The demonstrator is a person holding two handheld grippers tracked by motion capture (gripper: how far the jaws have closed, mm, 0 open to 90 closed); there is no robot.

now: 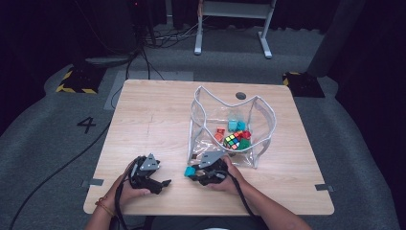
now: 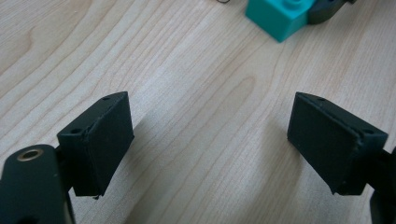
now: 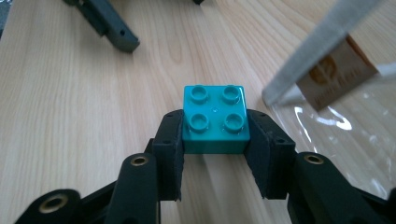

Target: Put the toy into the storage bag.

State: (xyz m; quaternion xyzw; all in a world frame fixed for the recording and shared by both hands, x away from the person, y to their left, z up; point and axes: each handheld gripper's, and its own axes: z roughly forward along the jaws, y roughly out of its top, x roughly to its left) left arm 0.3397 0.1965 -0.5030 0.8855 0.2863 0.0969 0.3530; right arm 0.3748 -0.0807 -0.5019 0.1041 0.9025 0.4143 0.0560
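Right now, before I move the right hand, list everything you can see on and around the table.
Teal brick: one, four studs up, on the table near the bag, clamped between the right gripper's pads.
Clear bag: one, grey-trimmed, open-topped, standing right of the table's centre.
Puzzle cube: one, multicoloured, inside the bag.
Loose bricks: several, teal, red, orange and green, inside the bag.
Table: one, light wood.
Hazard-striped floor pads: two, beyond the far corners.
Left gripper: black, jaws wide apart over bare wood.
Right gripper: black, closed on the teal brick.
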